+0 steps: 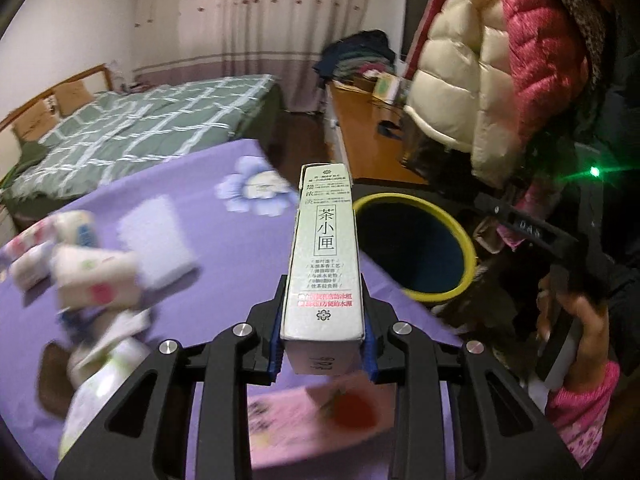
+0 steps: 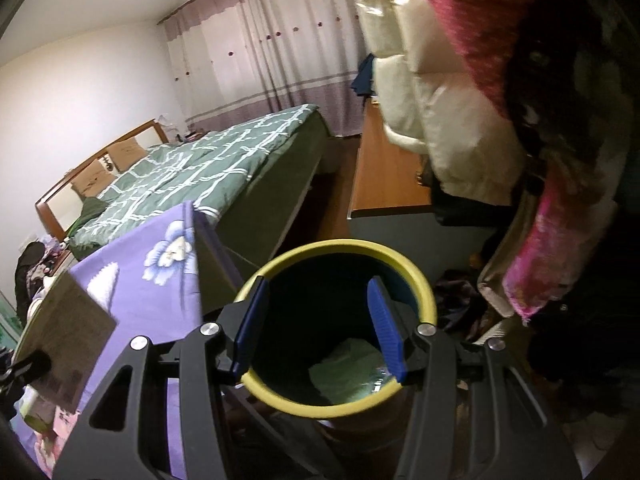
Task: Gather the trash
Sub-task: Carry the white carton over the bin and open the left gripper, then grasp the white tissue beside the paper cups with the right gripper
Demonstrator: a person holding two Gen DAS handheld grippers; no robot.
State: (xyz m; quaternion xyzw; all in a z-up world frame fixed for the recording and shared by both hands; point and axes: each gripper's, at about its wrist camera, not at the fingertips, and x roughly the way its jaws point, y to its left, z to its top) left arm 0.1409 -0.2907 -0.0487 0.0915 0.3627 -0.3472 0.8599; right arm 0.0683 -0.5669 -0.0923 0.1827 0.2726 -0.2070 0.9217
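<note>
A pale green tea box is pinched at its near end between the blue pads of the left gripper and is held above the purple cloth, just beside the yellow-rimmed bin. The right gripper is held over the bin with its jaws spread and nothing between them. Crumpled pale green trash is seen inside the bin, and blurred cartons are left on the cloth, well apart from the bin.

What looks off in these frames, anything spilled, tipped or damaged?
Nothing spilled or broken. The tea box sits straight in the left gripper; the right gripper hangs open over the yellow-rimmed bin, which stands upright with green trash inside. Packets lie jumbled on the purple tablecloth, too blurred to judge.
</note>
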